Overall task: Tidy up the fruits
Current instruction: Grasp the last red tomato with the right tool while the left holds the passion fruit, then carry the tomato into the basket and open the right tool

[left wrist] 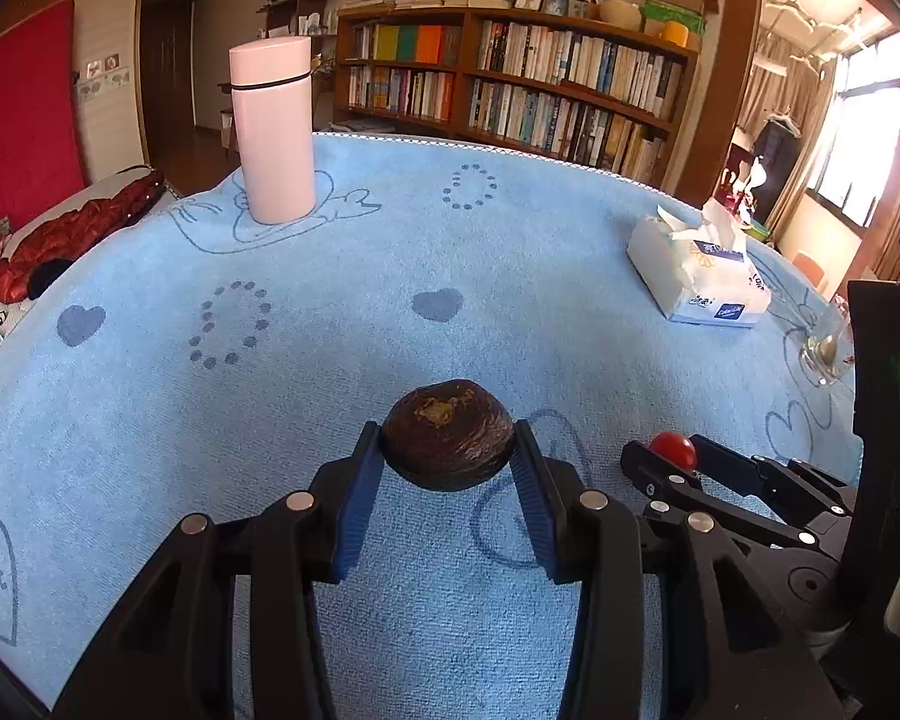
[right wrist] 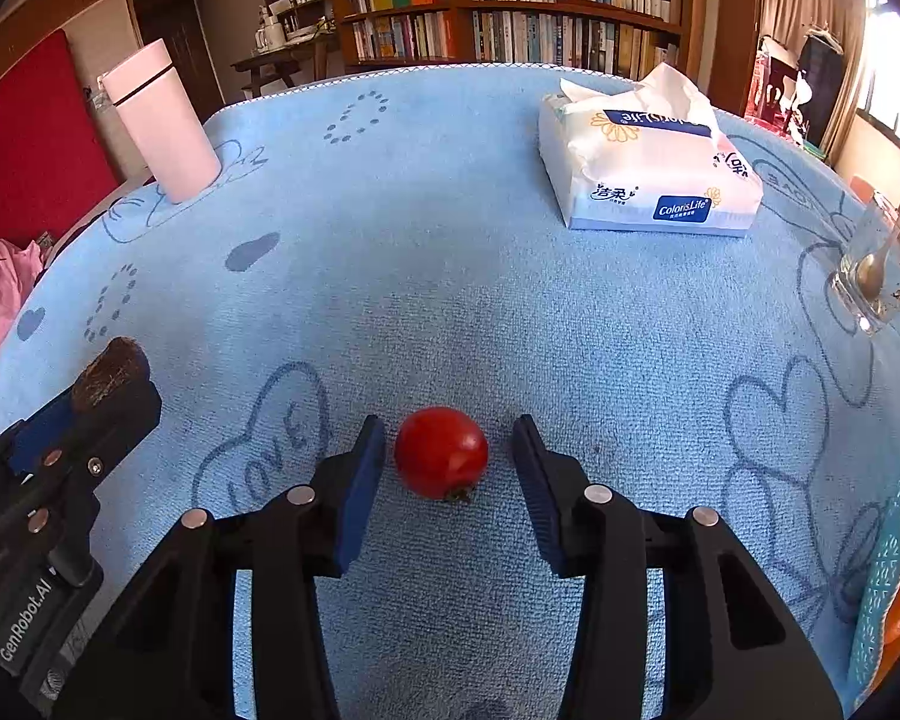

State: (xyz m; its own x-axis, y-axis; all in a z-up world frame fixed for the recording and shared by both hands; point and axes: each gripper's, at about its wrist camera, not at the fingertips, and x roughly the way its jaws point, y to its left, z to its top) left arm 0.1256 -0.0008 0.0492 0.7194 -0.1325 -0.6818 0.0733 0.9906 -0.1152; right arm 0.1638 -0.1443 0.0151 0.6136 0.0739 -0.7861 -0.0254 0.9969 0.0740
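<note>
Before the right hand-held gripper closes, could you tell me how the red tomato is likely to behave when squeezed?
The tomato looks round and glossy, so it may roll or slip on the towel if one pad touches first. It seems small and light. Its skin probably bruises easily, so the right hand-held gripper, still open, should close gently.

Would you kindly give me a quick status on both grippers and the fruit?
Left gripper shut on dark fruit. Right gripper open, astride red tomato on blue towel, pads not touching. Nothing in the way.
</note>
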